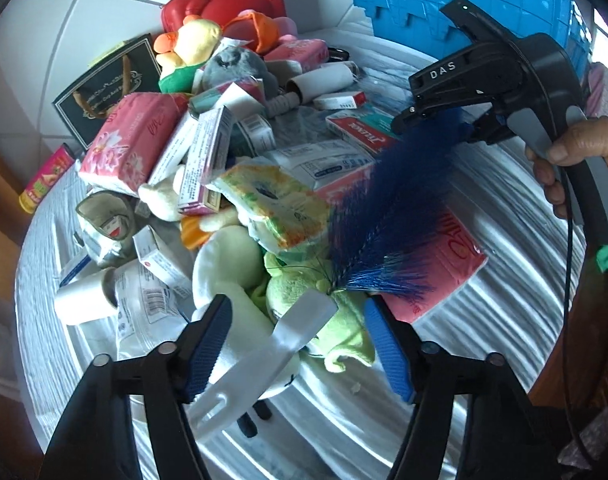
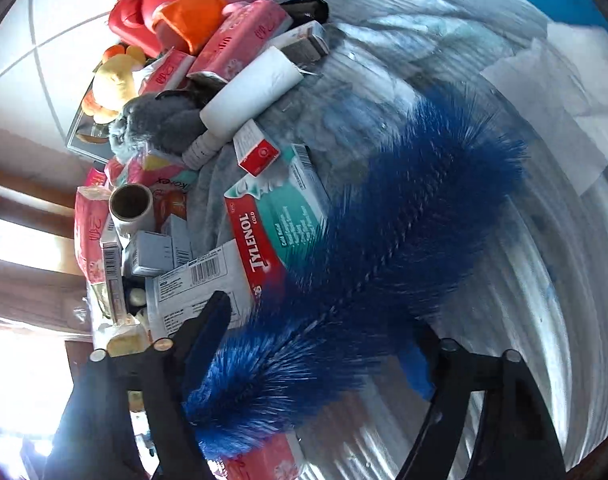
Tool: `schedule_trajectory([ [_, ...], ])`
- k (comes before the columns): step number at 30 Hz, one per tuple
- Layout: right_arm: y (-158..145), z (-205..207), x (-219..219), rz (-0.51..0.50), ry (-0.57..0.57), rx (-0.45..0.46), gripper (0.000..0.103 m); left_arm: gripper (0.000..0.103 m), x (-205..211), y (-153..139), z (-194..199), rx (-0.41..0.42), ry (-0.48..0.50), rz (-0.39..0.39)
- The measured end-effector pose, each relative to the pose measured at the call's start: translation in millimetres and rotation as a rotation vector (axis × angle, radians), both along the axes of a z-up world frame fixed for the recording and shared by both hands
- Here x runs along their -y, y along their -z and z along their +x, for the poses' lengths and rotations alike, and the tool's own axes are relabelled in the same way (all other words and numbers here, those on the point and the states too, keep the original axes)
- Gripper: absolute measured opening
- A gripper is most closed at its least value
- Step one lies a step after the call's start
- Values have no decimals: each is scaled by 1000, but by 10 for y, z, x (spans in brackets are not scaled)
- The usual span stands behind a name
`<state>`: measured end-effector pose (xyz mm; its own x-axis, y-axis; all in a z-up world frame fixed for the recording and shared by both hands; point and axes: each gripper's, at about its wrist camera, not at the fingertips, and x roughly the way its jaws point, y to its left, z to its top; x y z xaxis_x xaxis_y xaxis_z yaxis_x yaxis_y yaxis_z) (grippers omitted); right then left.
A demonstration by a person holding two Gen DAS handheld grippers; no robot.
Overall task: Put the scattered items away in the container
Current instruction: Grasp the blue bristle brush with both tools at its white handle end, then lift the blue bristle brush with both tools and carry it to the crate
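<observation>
While clamped on blue bottle brush (image 1: 388, 200) bristles, right gripper (image 1: 440, 128) above pile; left gripper (image 1: 296, 344) spread wide around white handle (image 1: 260, 360).

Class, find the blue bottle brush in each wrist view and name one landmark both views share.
Left wrist view: the brush runs diagonally across the centre-right, its white handle between the left gripper's fingers, its bristles reaching the right gripper.
Right wrist view: the brush fills the centre, from lower left to upper right.
Shared landmark: the Tylenol box.
</observation>
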<state>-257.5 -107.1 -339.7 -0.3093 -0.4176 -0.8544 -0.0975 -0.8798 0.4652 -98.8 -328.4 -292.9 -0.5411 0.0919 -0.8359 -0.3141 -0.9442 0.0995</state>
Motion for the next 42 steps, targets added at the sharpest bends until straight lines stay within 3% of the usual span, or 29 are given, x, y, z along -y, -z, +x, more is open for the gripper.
schedule_trajectory([
  [3,70,-50,84,-18,-42,-4,40,42,16,72,17,20,24,23],
  [6,-50,-32,108,-34,-79,-63,35,38,30,92,66,25,40,41],
  [7,-124,-13,98,-44,-89,-85,33,25,37,73,98,22,42,49],
  [8,-245,20,94,-30,-104,-122,32,22,50,45,133,20,46,65],
  [15,-1173,352,200,64,-225,-378,29,20,9,-269,334,-51,54,111],
  [20,-1628,521,180,131,-235,-481,28,20,-75,-627,351,-125,82,113],
  [28,-2083,676,-300,125,-110,-539,28,20,-397,-1154,222,-239,211,76],
  [42,-3281,1174,-1368,231,98,-752,28,21,-1435,-2036,-89,-418,392,148],
])
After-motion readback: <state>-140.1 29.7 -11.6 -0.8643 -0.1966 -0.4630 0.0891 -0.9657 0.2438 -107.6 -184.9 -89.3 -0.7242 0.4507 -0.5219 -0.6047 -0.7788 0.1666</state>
